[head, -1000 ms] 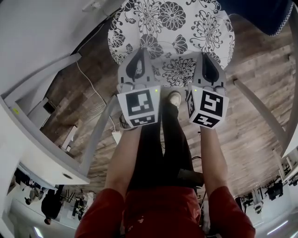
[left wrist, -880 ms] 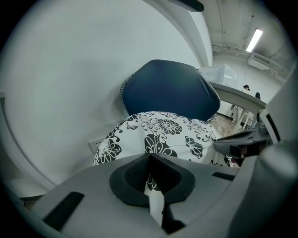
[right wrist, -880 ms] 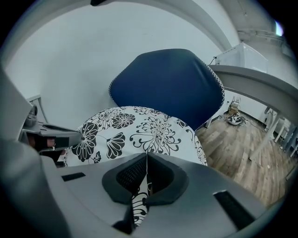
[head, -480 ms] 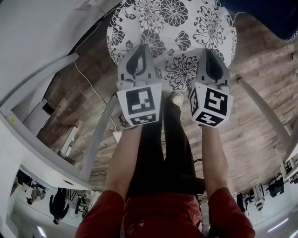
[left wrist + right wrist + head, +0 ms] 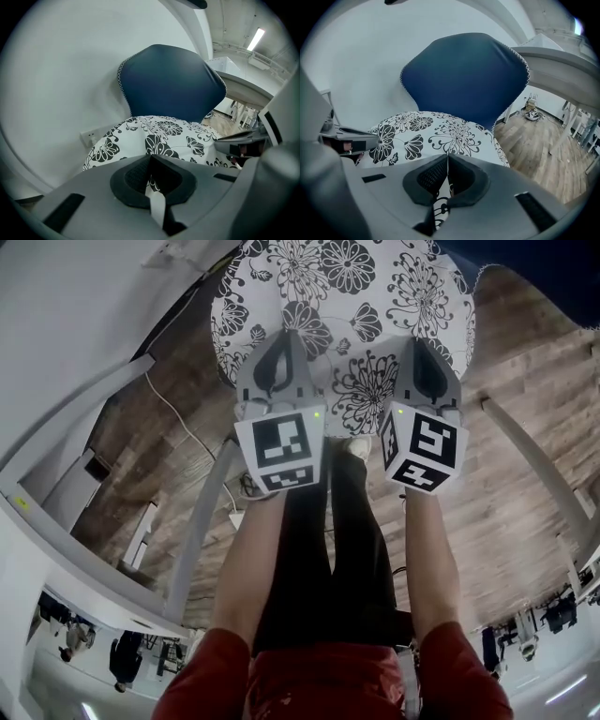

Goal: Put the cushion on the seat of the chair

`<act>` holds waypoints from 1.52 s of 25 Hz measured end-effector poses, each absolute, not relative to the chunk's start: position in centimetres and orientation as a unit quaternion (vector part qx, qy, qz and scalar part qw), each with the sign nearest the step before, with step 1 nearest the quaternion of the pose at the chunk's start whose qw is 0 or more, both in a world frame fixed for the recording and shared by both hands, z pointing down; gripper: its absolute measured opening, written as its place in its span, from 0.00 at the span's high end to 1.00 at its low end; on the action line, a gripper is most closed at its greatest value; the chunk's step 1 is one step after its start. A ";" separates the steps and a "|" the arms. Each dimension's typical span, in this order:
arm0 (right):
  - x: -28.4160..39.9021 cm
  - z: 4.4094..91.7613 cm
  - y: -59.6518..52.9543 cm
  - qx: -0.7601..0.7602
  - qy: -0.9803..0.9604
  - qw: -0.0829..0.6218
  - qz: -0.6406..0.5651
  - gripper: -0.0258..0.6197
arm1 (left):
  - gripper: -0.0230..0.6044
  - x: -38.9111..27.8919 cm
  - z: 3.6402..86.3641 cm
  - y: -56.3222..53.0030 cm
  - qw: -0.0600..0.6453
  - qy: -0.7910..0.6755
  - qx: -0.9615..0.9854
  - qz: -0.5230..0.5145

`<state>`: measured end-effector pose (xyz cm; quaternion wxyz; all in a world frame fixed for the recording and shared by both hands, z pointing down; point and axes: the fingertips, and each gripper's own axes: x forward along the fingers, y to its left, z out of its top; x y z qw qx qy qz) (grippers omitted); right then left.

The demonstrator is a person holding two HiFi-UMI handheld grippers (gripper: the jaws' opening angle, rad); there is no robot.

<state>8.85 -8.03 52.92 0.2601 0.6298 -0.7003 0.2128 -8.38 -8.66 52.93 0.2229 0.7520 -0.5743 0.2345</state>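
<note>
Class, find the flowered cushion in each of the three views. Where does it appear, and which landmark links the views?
Head view: cushion at top centre.
Left gripper view: cushion at lower centre, below the chair back.
Right gripper view: cushion at lower centre-left.
Shared landmark: the blue chair back, just beyond the cushion in all three views.

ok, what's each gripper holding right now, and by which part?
Both hold the cushion. The left gripper and the right gripper are each shut on its near edge, with fabric pinched between the jaws.
</note>
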 end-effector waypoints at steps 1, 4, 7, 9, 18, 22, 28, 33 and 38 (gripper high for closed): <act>8.8 53.0 -8.1 0.630 -0.700 0.261 0.213 0.91 | 0.92 -8.4 53.1 -8.7 0.224 -0.574 0.752 0.235; 8.8 53.4 -8.1 0.630 -0.698 0.262 0.217 0.91 | 0.92 -8.5 53.6 -8.7 0.227 -0.572 0.752 0.236; 8.9 53.9 -8.1 0.632 -0.694 0.264 0.223 0.91 | 0.92 -8.5 54.1 -8.8 0.233 -0.571 0.751 0.237; 9.0 54.2 -8.1 0.634 -0.691 0.265 0.226 0.91 | 0.92 -8.5 54.5 -8.9 0.235 -0.569 0.751 0.240; 9.2 54.6 -8.2 0.641 -0.685 0.267 0.220 0.91 | 0.91 -8.6 55.0 -9.0 0.226 -0.570 0.747 0.256; 9.0 54.3 -8.3 0.643 -0.687 0.257 0.218 0.79 | 0.80 -8.9 54.9 -8.9 0.225 -0.574 0.745 0.254; 9.0 53.1 -8.1 0.647 -0.688 0.249 0.215 0.79 | 0.75 -9.4 53.8 -8.6 0.220 -0.581 0.742 0.252; 8.7 51.0 -8.2 0.646 -0.697 0.236 0.205 0.79 | 0.75 -9.2 51.4 -8.7 0.207 -0.587 0.746 0.236; 9.0 47.8 -7.9 0.648 -0.703 0.219 0.195 0.79 | 0.75 -8.4 47.9 -8.6 0.195 -0.590 0.753 0.215</act>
